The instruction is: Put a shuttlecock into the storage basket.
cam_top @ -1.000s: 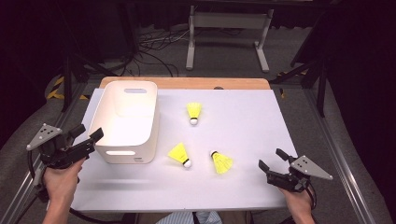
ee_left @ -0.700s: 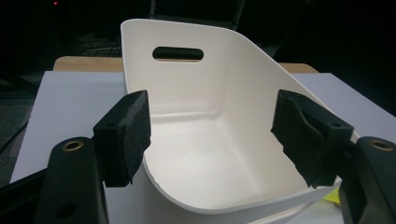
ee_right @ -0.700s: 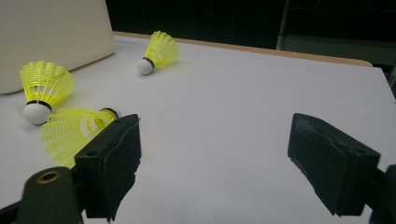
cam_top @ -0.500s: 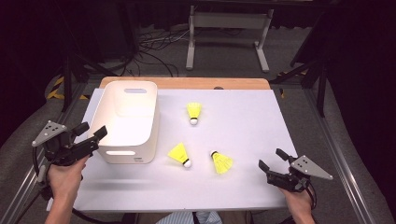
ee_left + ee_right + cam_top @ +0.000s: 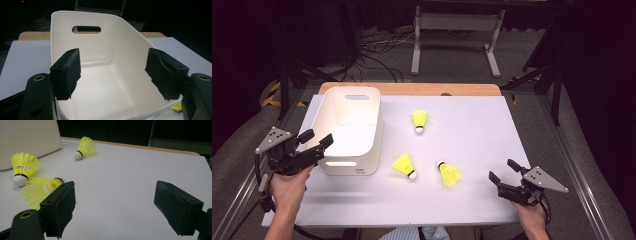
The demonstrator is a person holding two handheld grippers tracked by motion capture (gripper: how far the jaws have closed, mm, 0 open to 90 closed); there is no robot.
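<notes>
**Hand-held grippers wait open, shuttlecocks loose on the counter**

Hand-held gripper in your left hand [image 5: 319, 141] hangs at about eight o'clock on the white counter [image 5: 522, 130], its jaws spread wide and holding nothing. It points into the white plastic bin [image 5: 348, 107], which stands at ten o'clock; the left gripper view looks straight down into the bare bin, one pad [image 5: 67, 72] on each side of the near wall without touching it.

Your right hand-held gripper [image 5: 503, 170] sits at four o'clock, also wide open and empty, resting low over the counter.

Three yellow shuttlecocks lie on their sides between the two hands. The far shuttlecock [image 5: 420, 120] is near twelve o'clock, just right of the bin. The middle shuttlecock [image 5: 404, 165] lies by the bin's near right corner. The near shuttlecock [image 5: 449, 173] is closest to your right hand-held gripper, at about six o'clock, with its cork end turned away from you.

These will likely feel almost weightless. The mesh skirts look springy and easy to crush, so close gently. The cork tip, or the narrow neck just behind it, looks like the firmest place to pinch. Lying on their sides they may roll if nudged.
</notes>
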